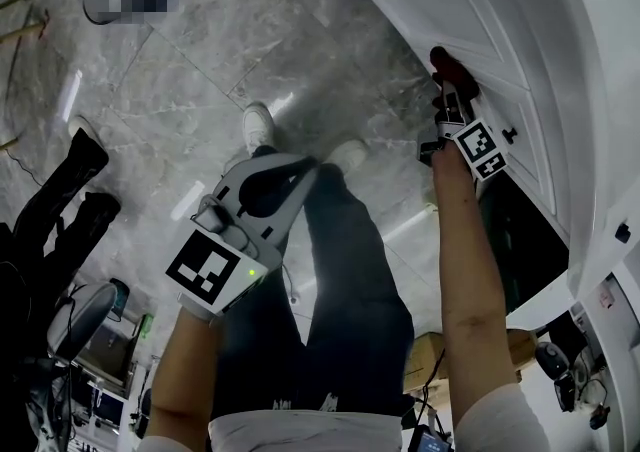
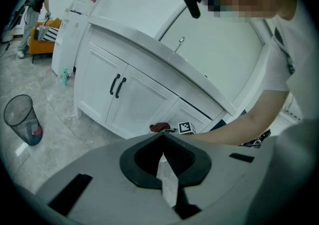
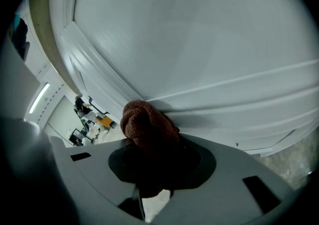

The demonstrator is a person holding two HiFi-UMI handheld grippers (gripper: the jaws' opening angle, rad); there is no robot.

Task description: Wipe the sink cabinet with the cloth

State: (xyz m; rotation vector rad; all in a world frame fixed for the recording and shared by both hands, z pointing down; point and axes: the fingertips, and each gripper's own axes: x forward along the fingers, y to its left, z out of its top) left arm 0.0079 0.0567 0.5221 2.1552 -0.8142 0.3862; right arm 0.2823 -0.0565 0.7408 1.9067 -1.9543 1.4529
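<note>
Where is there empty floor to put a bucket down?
The grey floor between the white cabinet and the person's shoes is bare. It's crowded at lower left, where dark gear is piled. The right gripper holds the cloth at the cabinet.

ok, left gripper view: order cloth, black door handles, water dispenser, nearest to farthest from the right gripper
1. cloth, gripped by the right gripper
2. black door handles, on doors further left in the picture
3. water dispenser, beyond the cabinet end
</note>
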